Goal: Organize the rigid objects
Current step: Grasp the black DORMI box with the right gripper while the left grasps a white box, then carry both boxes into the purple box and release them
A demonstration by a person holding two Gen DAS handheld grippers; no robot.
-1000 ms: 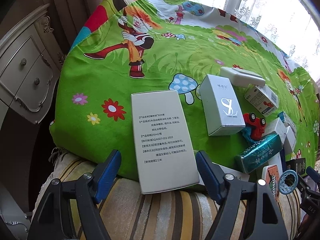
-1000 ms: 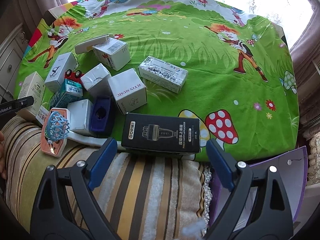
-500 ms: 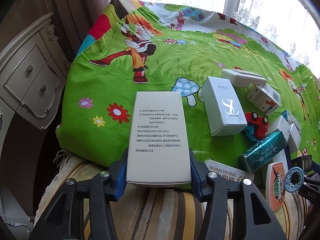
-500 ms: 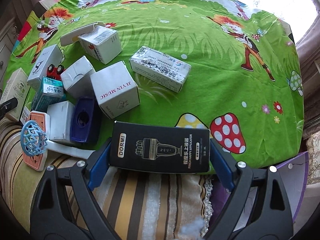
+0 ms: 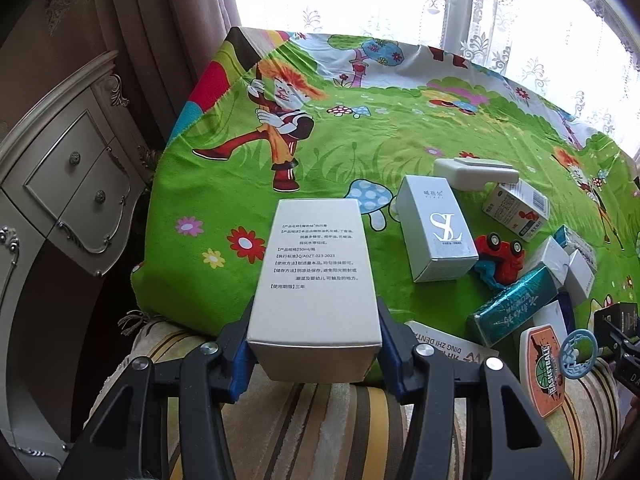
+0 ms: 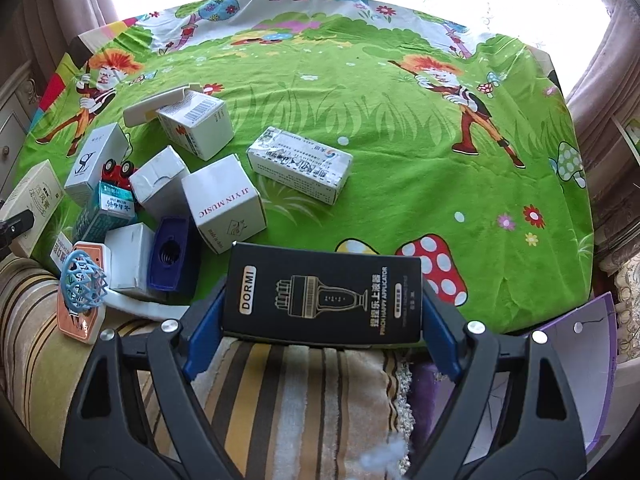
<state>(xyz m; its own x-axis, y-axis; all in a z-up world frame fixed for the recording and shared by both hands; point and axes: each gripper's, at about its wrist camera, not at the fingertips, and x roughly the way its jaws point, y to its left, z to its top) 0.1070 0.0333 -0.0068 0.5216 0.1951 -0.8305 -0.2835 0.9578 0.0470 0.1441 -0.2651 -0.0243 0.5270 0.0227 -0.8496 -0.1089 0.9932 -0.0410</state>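
While the grey printed box (image 5: 316,276) is being pinched by its long sides in the left gripper (image 5: 314,354), near the cloth's (image 5: 360,148) front edge, open green cloth is lying ahead of it. The black DORMI box (image 6: 324,292) is being squeezed between the closing pads (image 6: 202,336) of the right gripper (image 6: 320,338), seemingly already touching. Clustered boxes (image 6: 222,202) are partly hiding one another ahead-left.

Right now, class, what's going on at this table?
A person is sorting boxes on a green cartoon cloth with a claw in each hand. The left claw is shut on a grey box. The right claw is closing around a black box. More boxes and a toy car lie scattered nearby.
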